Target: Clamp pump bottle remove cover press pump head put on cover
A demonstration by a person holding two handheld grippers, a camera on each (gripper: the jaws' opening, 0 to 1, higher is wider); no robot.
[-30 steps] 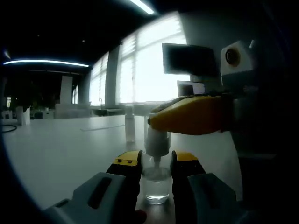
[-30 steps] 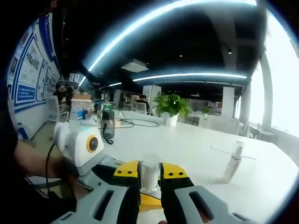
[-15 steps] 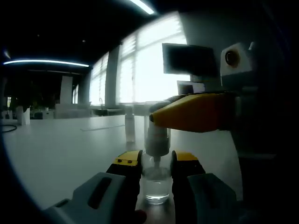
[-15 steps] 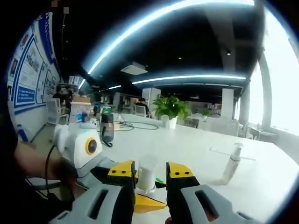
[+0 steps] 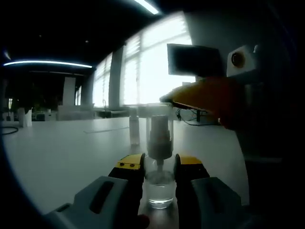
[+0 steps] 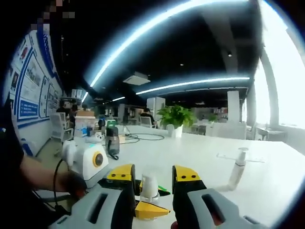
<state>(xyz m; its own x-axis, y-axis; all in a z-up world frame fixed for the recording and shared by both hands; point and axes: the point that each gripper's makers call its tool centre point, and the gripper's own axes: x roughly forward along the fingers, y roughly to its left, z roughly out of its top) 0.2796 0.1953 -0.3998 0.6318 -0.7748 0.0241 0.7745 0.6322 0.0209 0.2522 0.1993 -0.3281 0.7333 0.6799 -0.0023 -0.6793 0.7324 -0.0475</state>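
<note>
A clear pump bottle [image 5: 159, 191] stands upright on the white table [image 5: 57, 157], and my left gripper [image 5: 159, 162] is shut on its body. A clear cover [image 5: 158, 126] sits over the white pump head. My right gripper [image 5: 209, 98] hangs up and to the right of the cover, apart from it. In the right gripper view, my right gripper [image 6: 153, 172] is open, and the cover's top [image 6: 149, 185] shows lower down in the gap between its jaws, untouched. One yellow jaw of the left gripper [image 6: 150, 210] lies below it. A person's hand [image 6: 71, 182] holds that gripper.
A second slim pump bottle [image 5: 135, 129] [image 6: 237, 167] stands farther off on the table. A dark monitor [image 5: 193, 59] rises behind. A potted plant [image 6: 176, 115] and a black device with cables [image 6: 112, 139] sit at the table's far side.
My right gripper was shut on the cover a second ago, then opened and drew up and back from it. The bottle stays clamped in the left gripper.
</note>
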